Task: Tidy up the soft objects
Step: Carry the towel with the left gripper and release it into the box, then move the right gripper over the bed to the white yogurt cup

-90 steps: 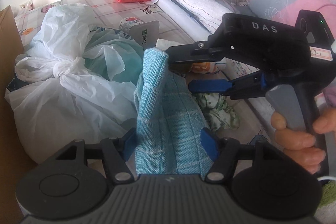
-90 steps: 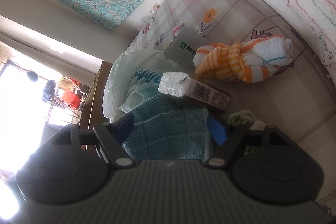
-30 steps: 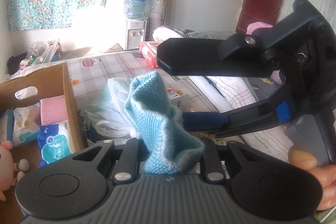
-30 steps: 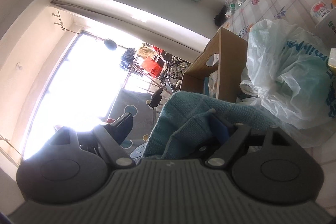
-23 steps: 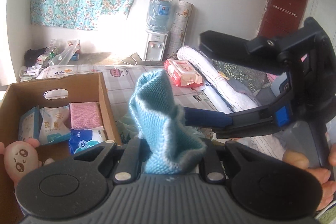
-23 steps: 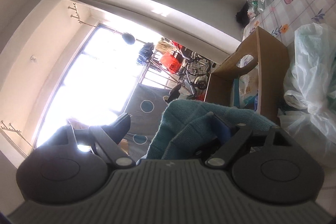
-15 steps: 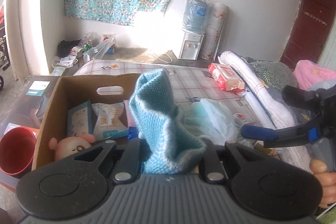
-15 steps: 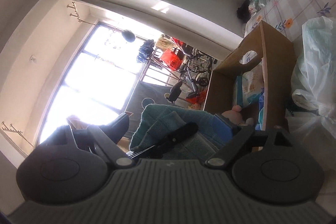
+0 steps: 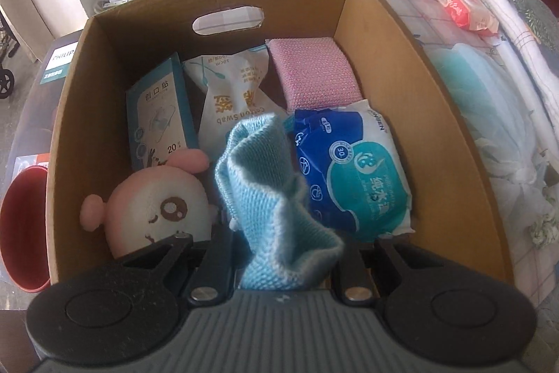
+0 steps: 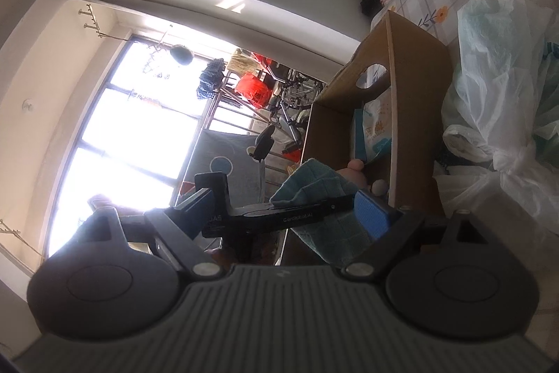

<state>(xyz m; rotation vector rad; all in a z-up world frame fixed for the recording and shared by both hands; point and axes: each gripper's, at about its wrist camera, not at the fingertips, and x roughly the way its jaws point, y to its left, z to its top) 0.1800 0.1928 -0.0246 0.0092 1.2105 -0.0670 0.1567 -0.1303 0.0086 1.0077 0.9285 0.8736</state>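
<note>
My left gripper [image 9: 283,268] is clamped narrow on a light blue knitted cloth [image 9: 269,198], pointing steeply down over an open brown cardboard box [image 9: 391,65]. From the left wrist view the cloth rises from the jaws as a crumpled, upright fold, its long axis running away from the tool toward the box's far wall; the weave is coarse and ribbed, the upper edge curled over. It hangs above the box's near middle, over the gap between a round pink-and-cream plush toy [image 9: 157,208] on one side and a blue-and-teal pack of wet wipes [image 9: 353,177] on the other, so I judge the drop lies almost straight below. Whether the cloth's tip already touches anything inside, I cannot tell.

Farther inside the box lie a teal flat carton [image 9: 157,114], a white cotton-swab pouch [image 9: 234,90] and a pink textured sponge pad [image 9: 314,72] against the far wall, beneath the handle cut-out.

My right gripper [image 10: 290,215] stands wide open and holds nothing: in its own view the cloth [image 10: 307,180] and the left tool cross in front of its blue pads [image 10: 370,214], with the box [image 10: 415,114] beyond and knotted white plastic bags [image 10: 496,114] beside it. The left hand is plainly the nearer to the box.
</note>
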